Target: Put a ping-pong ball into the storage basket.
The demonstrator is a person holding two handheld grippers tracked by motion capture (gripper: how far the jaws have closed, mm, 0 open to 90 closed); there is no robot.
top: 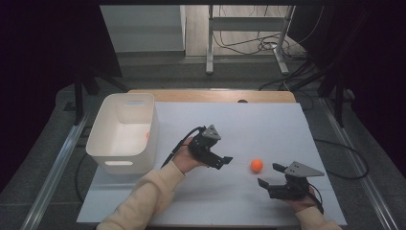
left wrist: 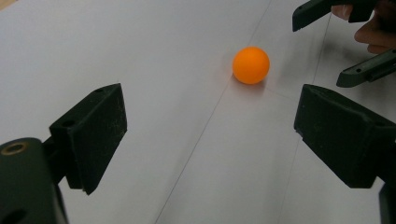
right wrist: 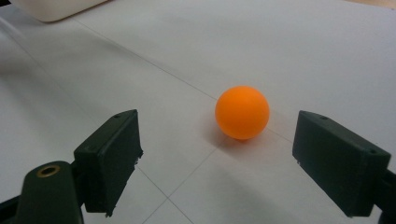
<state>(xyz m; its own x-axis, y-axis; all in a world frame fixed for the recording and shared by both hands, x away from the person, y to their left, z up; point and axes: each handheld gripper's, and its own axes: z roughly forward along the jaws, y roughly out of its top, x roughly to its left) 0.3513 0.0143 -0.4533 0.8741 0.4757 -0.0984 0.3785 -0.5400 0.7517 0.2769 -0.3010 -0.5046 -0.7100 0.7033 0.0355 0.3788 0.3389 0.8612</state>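
The orange ball [top: 257,165] lies on the white worktop [top: 249,129], nearer its right edge, untouched. The left gripper [top: 228,162] is near it on the left, jaws spread. The right gripper [top: 269,175] waits just beside it, jaws spread too. A white bin [top: 125,132] stands at the left edge.

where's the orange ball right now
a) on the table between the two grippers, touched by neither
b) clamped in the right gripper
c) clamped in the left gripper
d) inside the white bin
a: the orange ball sits on the white table between the left gripper and the right gripper, both with jaws wide apart and clear of it; the white bin stands well off to the left.
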